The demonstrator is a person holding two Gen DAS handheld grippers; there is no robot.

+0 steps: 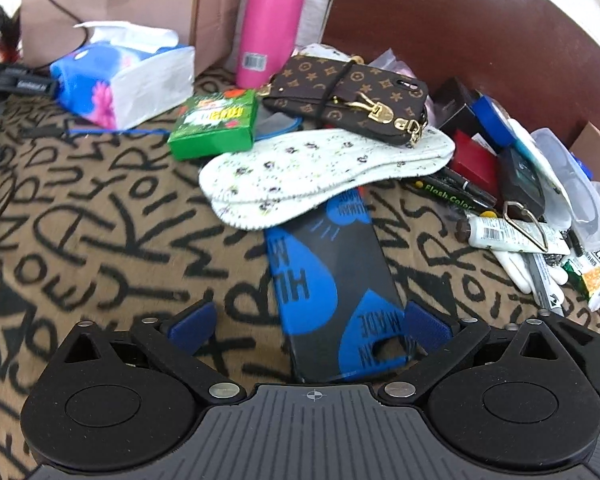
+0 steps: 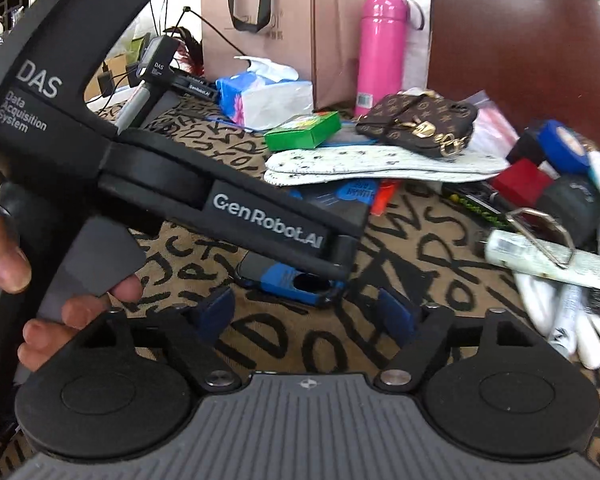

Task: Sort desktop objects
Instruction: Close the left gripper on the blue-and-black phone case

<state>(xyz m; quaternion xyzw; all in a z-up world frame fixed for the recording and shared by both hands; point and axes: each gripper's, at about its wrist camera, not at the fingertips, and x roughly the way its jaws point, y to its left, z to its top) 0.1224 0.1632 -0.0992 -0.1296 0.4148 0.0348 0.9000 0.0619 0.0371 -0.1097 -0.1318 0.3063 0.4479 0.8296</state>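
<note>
A black and blue phone case (image 1: 336,292) lies on the patterned cloth, its far end under a pair of white speckled insoles (image 1: 320,172). My left gripper (image 1: 308,324) is open with the case's near end between its blue pads, the right pad (image 1: 424,324) close to the case edge. In the right wrist view the left gripper's body (image 2: 260,216) reaches over the same case (image 2: 296,280). My right gripper (image 2: 306,312) is open and empty, just short of the case.
A brown monogram phone case (image 1: 352,96), green box (image 1: 216,124), tissue pack (image 1: 128,80) and pink bottle (image 1: 272,20) lie behind. A heap of small items (image 1: 532,200) sits at right: tube, gloves, tape, pens. A brown chair back (image 1: 480,32) stands beyond.
</note>
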